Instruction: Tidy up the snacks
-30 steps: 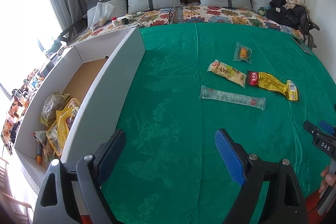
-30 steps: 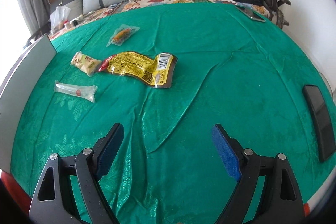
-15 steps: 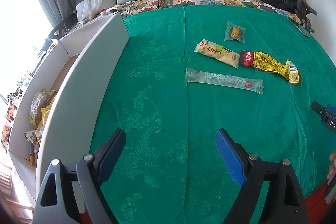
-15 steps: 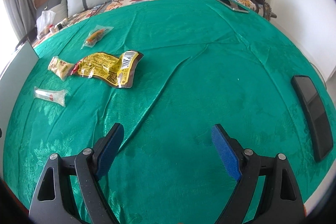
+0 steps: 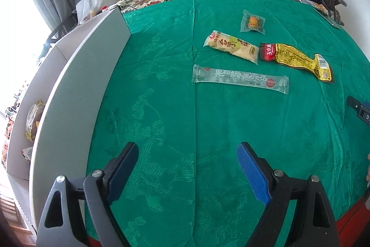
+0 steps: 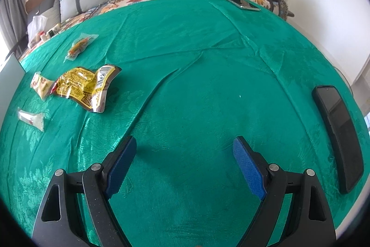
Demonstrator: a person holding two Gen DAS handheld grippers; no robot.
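Halfway through tidying: several snacks (image 5: 34, 122) already in the cardboard box (image 5: 76, 89) at the green bedspread's (image 5: 185, 131) left edge; four left mid-spread, clear jelly stick (image 5: 240, 79) nearest. Left gripper (image 5: 187, 154) and right gripper (image 6: 185, 149) spread wide, empty.

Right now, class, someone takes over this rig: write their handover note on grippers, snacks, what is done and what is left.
Left gripper: open, empty, over the green cloth.
Right gripper: open, empty.
Done: some snacks lie in the box at left.
Left: four on the cloth: jelly stick, beige pack, yellow pack, small clear pack. The jelly stick lies nearest the left gripper.
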